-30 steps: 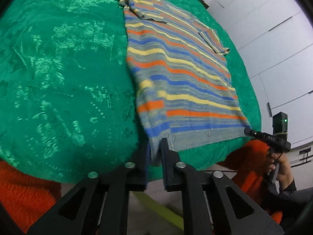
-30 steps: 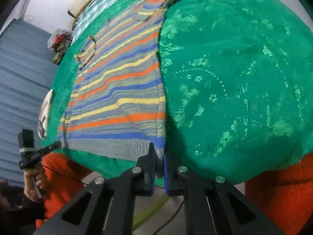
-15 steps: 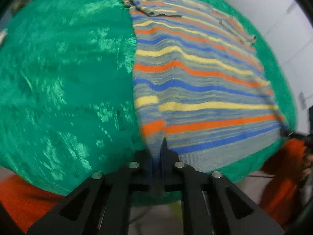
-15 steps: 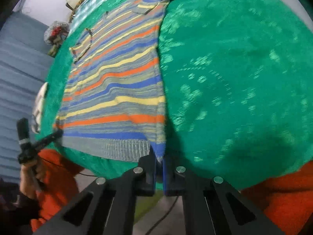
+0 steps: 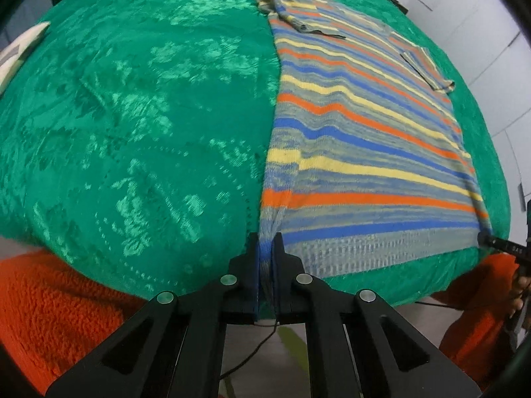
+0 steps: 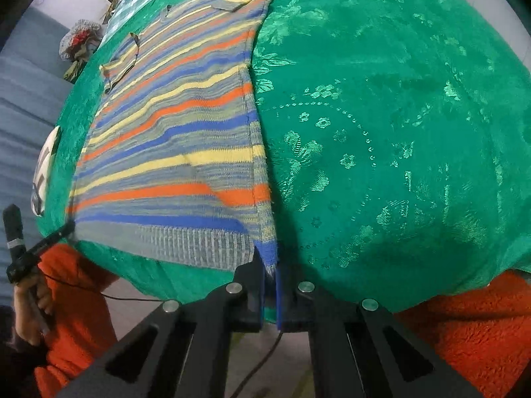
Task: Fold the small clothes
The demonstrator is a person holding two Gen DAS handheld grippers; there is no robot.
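Note:
A striped knit sweater (image 5: 365,126) in grey, blue, orange and yellow lies flat on a green patterned cloth (image 5: 139,106), hem toward me, sleeves folded over its far end. My left gripper (image 5: 265,248) is shut on the hem's left corner. The sweater also shows in the right wrist view (image 6: 179,139), where my right gripper (image 6: 269,265) is shut on the hem's right corner. The hem is stretched between the two grippers near the cloth's front edge.
The green cloth (image 6: 398,116) spreads wide on both sides of the sweater. An orange fleece (image 5: 56,301) hangs below the front edge. A pale cushion (image 6: 44,172) lies at the cloth's left side. White cabinet doors (image 5: 491,33) stand at the right.
The left gripper's jaws have closed on the hem's left corner. Both grippers have moved in toward the cloth, and the hem corners have lifted slightly.

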